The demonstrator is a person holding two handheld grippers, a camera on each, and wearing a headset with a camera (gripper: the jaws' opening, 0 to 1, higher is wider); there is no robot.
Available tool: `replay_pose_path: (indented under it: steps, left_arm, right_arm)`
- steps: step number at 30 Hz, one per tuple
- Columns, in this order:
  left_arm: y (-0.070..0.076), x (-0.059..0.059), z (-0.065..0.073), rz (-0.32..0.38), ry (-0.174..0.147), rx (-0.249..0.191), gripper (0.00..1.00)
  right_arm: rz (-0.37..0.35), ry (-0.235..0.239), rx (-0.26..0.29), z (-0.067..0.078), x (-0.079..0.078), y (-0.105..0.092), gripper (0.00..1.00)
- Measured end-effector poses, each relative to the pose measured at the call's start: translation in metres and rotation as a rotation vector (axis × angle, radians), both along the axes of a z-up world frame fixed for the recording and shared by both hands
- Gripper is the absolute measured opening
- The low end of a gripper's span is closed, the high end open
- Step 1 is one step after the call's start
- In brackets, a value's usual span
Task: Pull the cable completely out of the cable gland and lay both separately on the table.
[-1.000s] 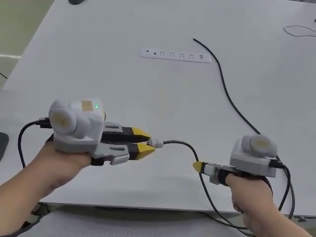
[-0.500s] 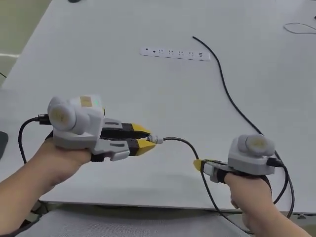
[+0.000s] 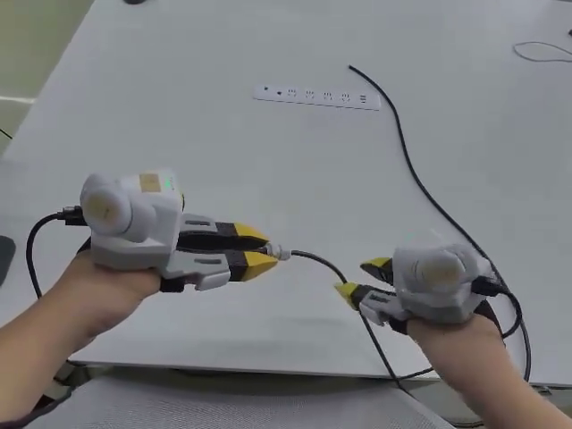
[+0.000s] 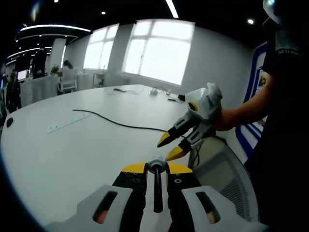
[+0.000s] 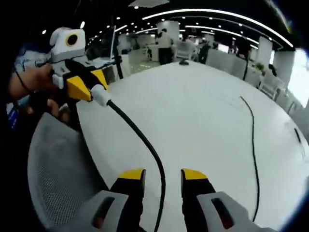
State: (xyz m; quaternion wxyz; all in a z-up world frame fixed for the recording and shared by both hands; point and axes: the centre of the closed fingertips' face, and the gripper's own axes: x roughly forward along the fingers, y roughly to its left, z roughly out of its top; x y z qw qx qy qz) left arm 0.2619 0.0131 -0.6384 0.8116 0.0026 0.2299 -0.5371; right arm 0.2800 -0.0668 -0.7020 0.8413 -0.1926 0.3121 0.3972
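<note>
My left gripper [image 3: 261, 251] is shut on the small grey cable gland [image 3: 281, 255], which pokes out past its yellow tips just above the table's front edge. In the left gripper view the gland [image 4: 156, 166] sits pinched between the jaws. A thin black cable [image 3: 326, 266] leaves the gland, curves right and down, and passes between the jaws of my right gripper [image 3: 360, 279], which stands open. The right gripper view shows the cable [image 5: 140, 137] running from the gland [image 5: 99, 94] in the left gripper [image 5: 87, 87] down through the gap of the right gripper [image 5: 163, 175].
A white power strip [image 3: 317, 96] lies at the table's far middle. Its black lead [image 3: 411, 165] runs toward the right front edge. A thin white wire [image 3: 541, 55] lies far right. The grey mesh chair [image 5: 58, 179] is below the table edge.
The right gripper has opened and let go of the cable, and has rolled and shifted slightly left. The left gripper keeps its hold on the gland.
</note>
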Motion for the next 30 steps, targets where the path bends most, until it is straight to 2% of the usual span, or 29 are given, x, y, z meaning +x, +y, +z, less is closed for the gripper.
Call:
replay_pose_path:
  steps: [1,3,8,12,18,23,30]
  left_arm:
    - [0.000,-0.001,0.000,0.000,0.001,0.001,0.15]
    - [0.000,-0.001,0.000,0.000,0.001,0.002,0.15]
    - [0.003,-0.003,0.001,0.008,0.003,0.000,0.15]
    - [0.004,-0.005,0.001,0.011,0.005,-0.002,0.15]
    - [0.005,-0.008,0.000,0.015,0.010,-0.006,0.15]
    - [0.005,-0.011,-0.002,0.014,0.014,-0.008,0.15]
    - [0.002,-0.015,-0.003,0.010,0.021,-0.007,0.15]
  right_arm:
    - [0.045,-0.048,0.013,0.010,0.002,0.011,0.28]
    - [0.106,-0.087,0.014,0.020,0.000,0.024,0.29]
    - [0.216,-0.151,0.016,0.030,-0.007,0.050,0.27]
    - [0.247,-0.165,0.035,0.034,-0.010,0.063,0.19]
    - [0.308,-0.173,0.047,0.035,-0.019,0.077,0.16]
    - [0.326,-0.196,0.036,0.036,-0.024,0.079,0.09]
    - [0.327,-0.192,0.036,0.032,-0.026,0.078,0.06]
